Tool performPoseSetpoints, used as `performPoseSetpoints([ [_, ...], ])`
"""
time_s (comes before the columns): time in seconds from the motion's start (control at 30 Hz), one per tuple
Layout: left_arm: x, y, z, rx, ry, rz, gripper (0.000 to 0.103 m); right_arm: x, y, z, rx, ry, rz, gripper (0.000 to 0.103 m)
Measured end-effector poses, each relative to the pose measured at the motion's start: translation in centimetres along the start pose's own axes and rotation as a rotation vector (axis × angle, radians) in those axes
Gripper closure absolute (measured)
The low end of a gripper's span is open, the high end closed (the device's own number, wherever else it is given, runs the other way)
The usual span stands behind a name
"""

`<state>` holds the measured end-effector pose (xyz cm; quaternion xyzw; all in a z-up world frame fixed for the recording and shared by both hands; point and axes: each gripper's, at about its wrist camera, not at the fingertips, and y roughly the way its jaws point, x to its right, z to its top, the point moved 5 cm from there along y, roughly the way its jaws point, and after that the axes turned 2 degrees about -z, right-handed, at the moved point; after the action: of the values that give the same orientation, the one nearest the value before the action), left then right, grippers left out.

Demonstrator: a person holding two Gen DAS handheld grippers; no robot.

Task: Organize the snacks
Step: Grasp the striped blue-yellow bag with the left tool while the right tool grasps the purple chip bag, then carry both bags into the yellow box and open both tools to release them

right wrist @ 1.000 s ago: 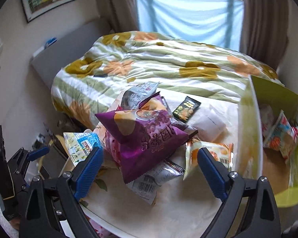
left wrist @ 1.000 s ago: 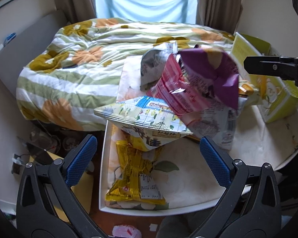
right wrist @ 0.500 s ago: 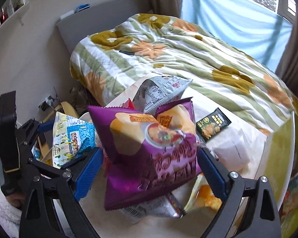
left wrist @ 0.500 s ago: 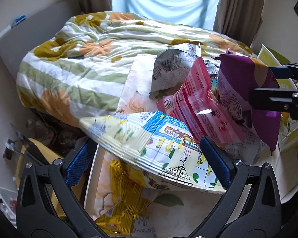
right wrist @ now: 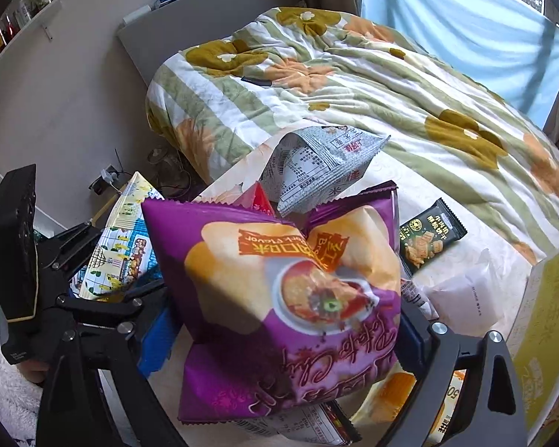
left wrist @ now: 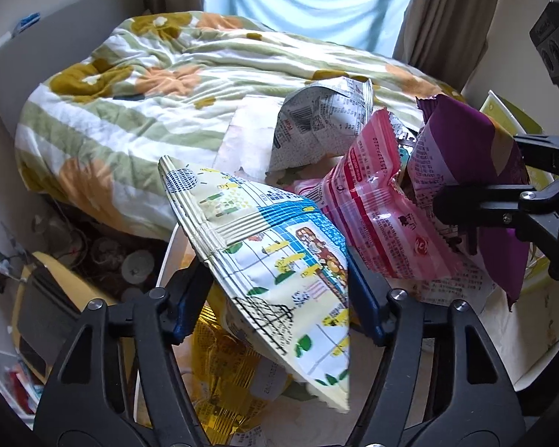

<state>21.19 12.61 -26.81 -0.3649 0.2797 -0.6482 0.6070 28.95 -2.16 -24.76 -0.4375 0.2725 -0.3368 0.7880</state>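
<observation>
Since a second ago both my grippers have dropped in on the snack pile: the left gripper, which stood wide and empty above it, now has the pale illustrated bag between its blue pads, and the purple chip bag fills the gap of the right gripper. My left jaws are closing at this moment, the pads at the bag's sides; I judge they are just making contact on a puffy, slippery film. The right jaws stand wide with the purple bag between them, and I cannot tell whether they are pressing it yet. Both bags sit in the heap on the white table beside the bed, with the pink bag and the grey bag leaning against them and a gold packet lying under the illustrated one. The risks I see: an air-filled bag can squirt out of the pinch or crush its contents if I squeeze hard; lifting either one could topple the leaning pink and grey bags off the table edge; and my two grippers are close together, so a careless swing could knock one against the other.
</observation>
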Motion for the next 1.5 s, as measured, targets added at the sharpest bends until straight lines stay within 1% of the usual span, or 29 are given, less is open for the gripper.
performPoseSetpoints([
  [0.17, -0.2, -0.1, 0.2, -0.011, -0.003, 0.021, 0.048, 0.0, 0.0, -0.4, -0.006, 0.001, 0.009, 0.009],
  [0.2, -0.3, -0.1, 0.2, -0.011, -0.003, 0.025, 0.051, 0.0, 0.0, -0.5, -0.007, 0.002, 0.010, 0.009],
  [0.33, -0.5, -0.4, 0.4, -0.004, -0.010, 0.026, 0.053, 0.0, -0.1, -0.7, -0.001, 0.013, 0.008, 0.009],
  [0.4, -0.5, -0.8, 0.4, 0.001, -0.007, 0.028, 0.053, 0.1, -0.2, -0.7, 0.003, 0.018, 0.004, 0.015],
  [0.43, -0.5, -1.0, 0.4, 0.005, -0.001, 0.034, 0.053, 0.1, -0.3, -0.8, 0.003, 0.018, 0.007, 0.019],
  [0.5, -0.5, -1.5, 0.4, 0.013, 0.008, 0.037, 0.053, 0.1, -0.5, -0.9, 0.009, 0.024, 0.001, 0.022],
  [0.57, -0.5, -2.1, 0.5, 0.022, 0.010, 0.036, 0.053, 0.0, -0.9, -1.0, 0.014, 0.029, -0.005, 0.028],
  [0.6, -0.4, -2.4, 0.6, 0.027, 0.012, 0.036, 0.053, 0.0, -1.1, -1.0, 0.017, 0.032, -0.009, 0.028],
  [0.67, -0.4, -3.1, 0.5, 0.035, 0.020, 0.037, 0.053, -0.2, -1.6, -1.1, 0.028, 0.040, -0.019, 0.033],
  [0.8, -0.3, -4.6, 0.5, 0.049, 0.030, 0.036, 0.053, -0.4, -3.1, -1.1, 0.056, 0.059, -0.042, 0.036],
  [1.0, 0.6, -8.1, 1.4, 0.090, 0.072, 0.031, 0.053, -0.8, -6.3, -1.3, 0.109, 0.112, -0.078, 0.037],
  [1.07, 1.2, -9.6, 2.0, 0.106, 0.103, 0.032, 0.053, -1.0, -7.8, -1.4, 0.132, 0.137, -0.099, 0.037],
  [1.17, 2.4, -12.4, 3.3, 0.154, 0.168, 0.032, 0.053, -1.1, -10.6, -1.8, 0.179, 0.179, -0.127, 0.037],
  [1.3, 4.6, -15.5, 5.1, 0.212, 0.241, -0.013, 0.053, -0.7, -14.6, -2.6, 0.235, 0.247, -0.194, 0.037],
  [1.5, 9.5, -18.2, 7.6, 0.276, 0.336, -0.119, 0.053, 0.7, -19.7, -5.2, 0.282, 0.360, -0.299, 0.037],
])
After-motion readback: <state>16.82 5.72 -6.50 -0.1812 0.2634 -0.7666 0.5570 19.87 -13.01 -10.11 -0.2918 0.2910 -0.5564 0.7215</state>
